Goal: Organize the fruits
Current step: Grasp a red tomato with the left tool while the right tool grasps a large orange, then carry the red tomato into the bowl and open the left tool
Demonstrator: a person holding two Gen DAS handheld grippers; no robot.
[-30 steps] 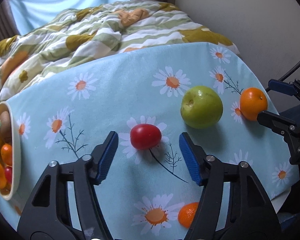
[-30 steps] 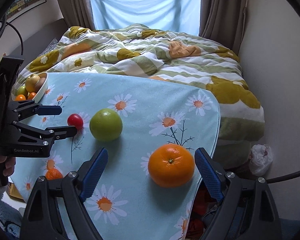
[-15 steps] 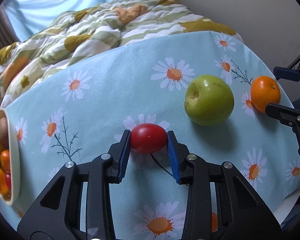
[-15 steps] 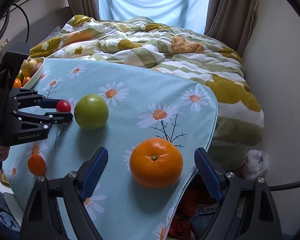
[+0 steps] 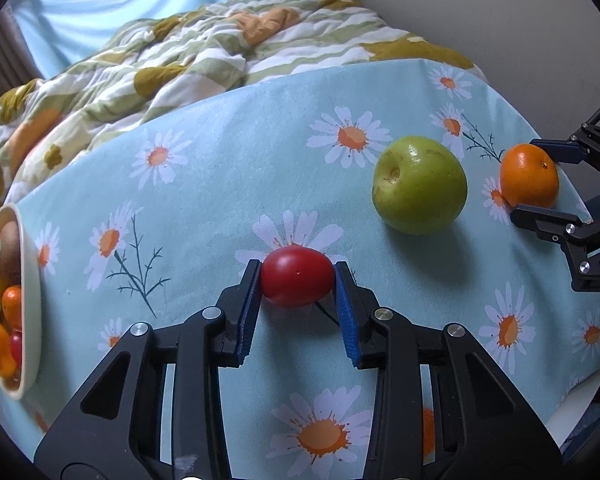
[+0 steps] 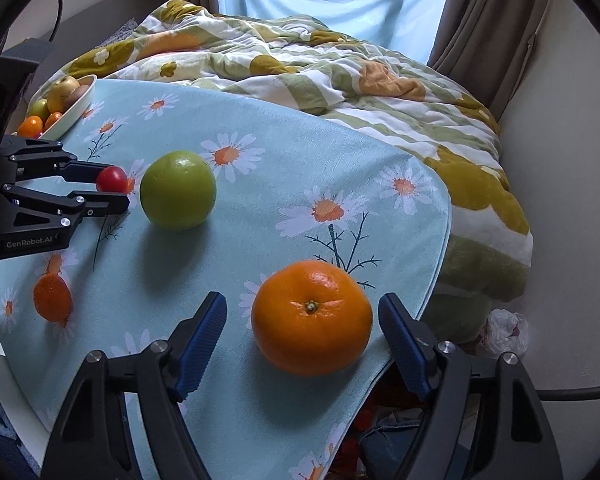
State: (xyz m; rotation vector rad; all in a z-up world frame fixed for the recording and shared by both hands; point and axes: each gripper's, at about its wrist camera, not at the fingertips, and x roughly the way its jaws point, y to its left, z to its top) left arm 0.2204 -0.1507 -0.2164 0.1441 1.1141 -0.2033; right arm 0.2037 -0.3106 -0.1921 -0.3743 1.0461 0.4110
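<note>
My left gripper (image 5: pixel 297 286) is shut on a small red tomato (image 5: pixel 297 281) that rests on the daisy tablecloth; it also shows in the right wrist view (image 6: pixel 111 179). A green apple (image 5: pixel 419 184) lies to its right. My right gripper (image 6: pixel 302 322) is open, its blue pads on either side of a large orange (image 6: pixel 311 317) near the table's right edge, apart from it. A cream fruit bowl (image 5: pixel 30 308) with several fruits sits at the far left. A small tangerine (image 6: pixel 52 298) lies near the front edge.
The blue daisy tablecloth (image 5: pixel 228 168) covers a round table. A rumpled green, white and mustard quilt (image 5: pixel 204 52) lies behind it. A wall runs close on the right, and the table edge (image 6: pixel 440 272) drops off by the orange.
My left gripper has closed on the red tomato, which lay loose between open fingers a second ago. My right gripper has moved closer around the orange and stays open.
</note>
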